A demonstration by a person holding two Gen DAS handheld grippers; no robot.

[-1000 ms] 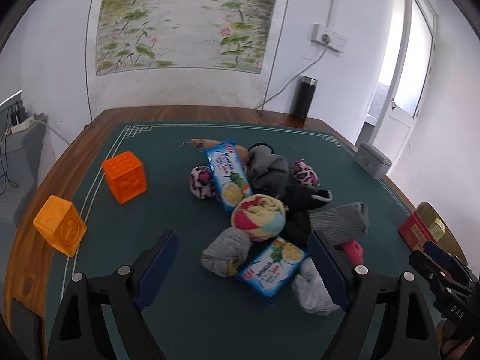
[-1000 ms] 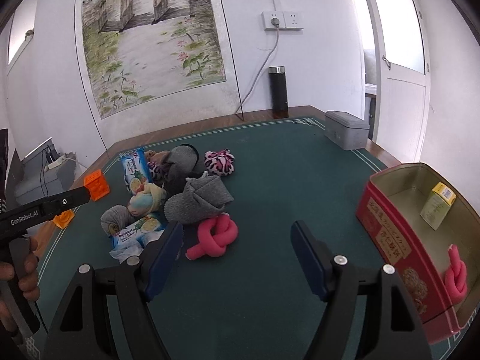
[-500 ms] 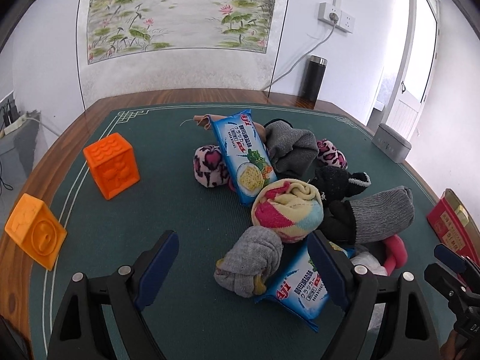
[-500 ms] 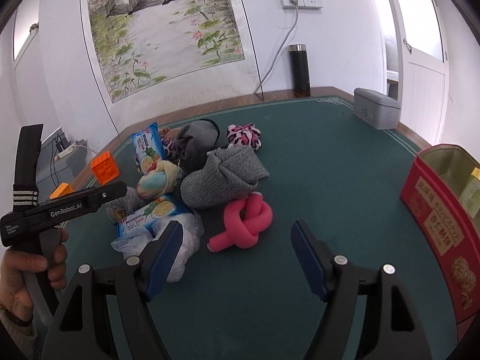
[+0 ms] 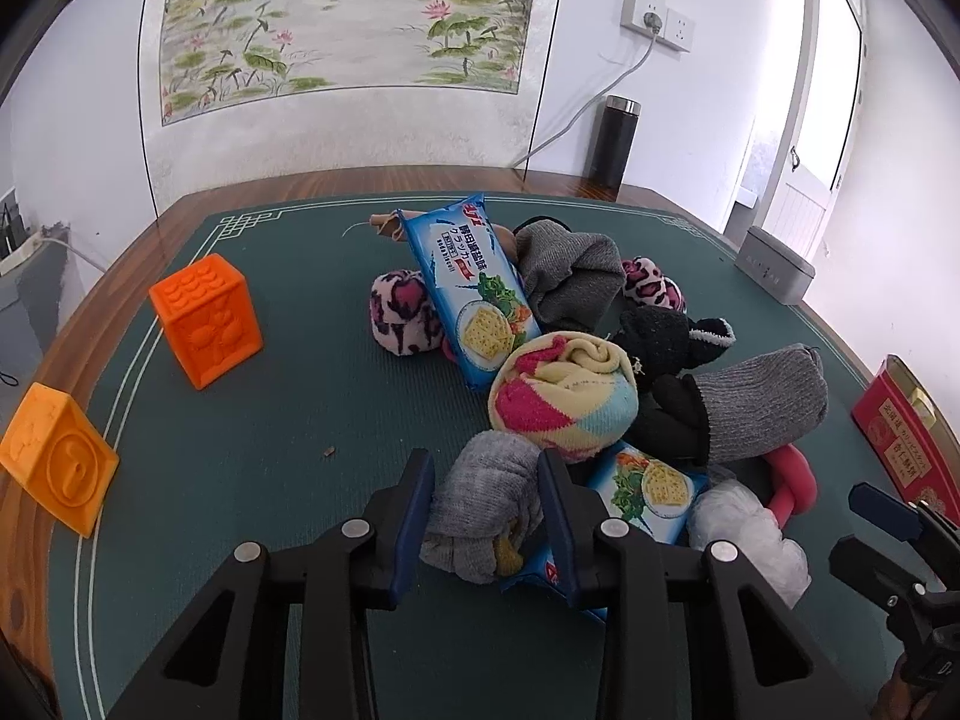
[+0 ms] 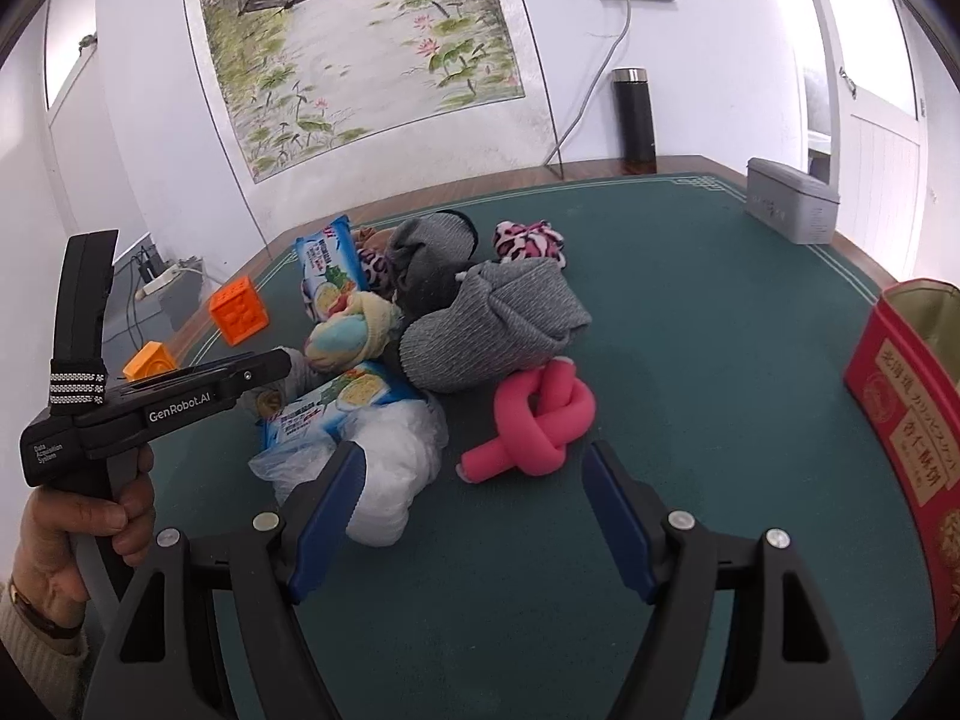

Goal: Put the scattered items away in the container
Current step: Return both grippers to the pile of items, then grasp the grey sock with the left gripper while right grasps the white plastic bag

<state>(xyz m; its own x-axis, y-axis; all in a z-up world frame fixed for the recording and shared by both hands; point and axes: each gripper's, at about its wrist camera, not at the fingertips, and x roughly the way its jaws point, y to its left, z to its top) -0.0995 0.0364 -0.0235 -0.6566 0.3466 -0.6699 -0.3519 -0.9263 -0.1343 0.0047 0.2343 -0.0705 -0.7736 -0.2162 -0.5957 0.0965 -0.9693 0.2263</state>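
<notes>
A pile of items lies on the green table mat [image 5: 288, 408]. My left gripper [image 5: 485, 468] is shut on a rolled grey sock [image 5: 480, 504] at the pile's near edge. Beside it lie a pink-yellow sock ball [image 5: 564, 396], two blue cracker packets [image 5: 474, 294] [image 5: 642, 492] and a white plastic bag [image 6: 390, 474]. My right gripper [image 6: 474, 468] is open, just short of a pink knotted foam tube [image 6: 534, 420]. The red tin container [image 6: 912, 420] stands open at the right. A large grey sock [image 6: 498, 324] lies behind the tube.
Two orange cubes [image 5: 207, 321] [image 5: 57, 459] sit at the mat's left. A grey box [image 6: 792, 204] and a black flask [image 6: 636, 114] stand at the far right. Leopard-print socks [image 6: 528, 240] and black socks [image 5: 672, 336] are in the pile.
My left gripper moved forward and closed on the grey sock. My right gripper moved closer to the pink tube, and the red tin slid toward the right edge of its view.
</notes>
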